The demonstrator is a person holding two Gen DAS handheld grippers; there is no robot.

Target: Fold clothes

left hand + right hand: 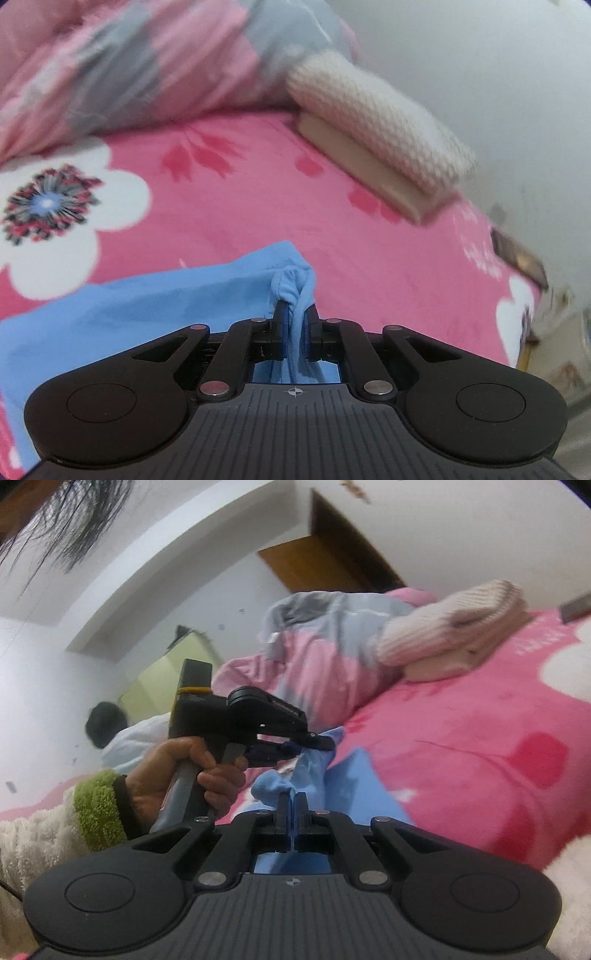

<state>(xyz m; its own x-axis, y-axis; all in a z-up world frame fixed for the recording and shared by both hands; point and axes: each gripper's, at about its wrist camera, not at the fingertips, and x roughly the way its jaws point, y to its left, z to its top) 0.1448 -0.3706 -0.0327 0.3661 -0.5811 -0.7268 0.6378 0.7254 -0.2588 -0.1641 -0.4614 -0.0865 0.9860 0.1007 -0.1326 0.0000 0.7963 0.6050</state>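
Both ends pinched now, the left hand-held gripper [295,306] clenched on a bunched corner of the blue garment [129,306] and the right hand-held gripper [292,801] clamped on another edge, holding it taut above the pink bed [369,258], folded knitwear [376,133] well apart.

A bed [369,251] in a pink sheet with white flowers carries everything. A blue garment [110,314] lies partly on it near the camera. Further back rest a pink-and-grey quilt [129,62] and, beside it, a folded cream knit [376,122] on a beige piece.
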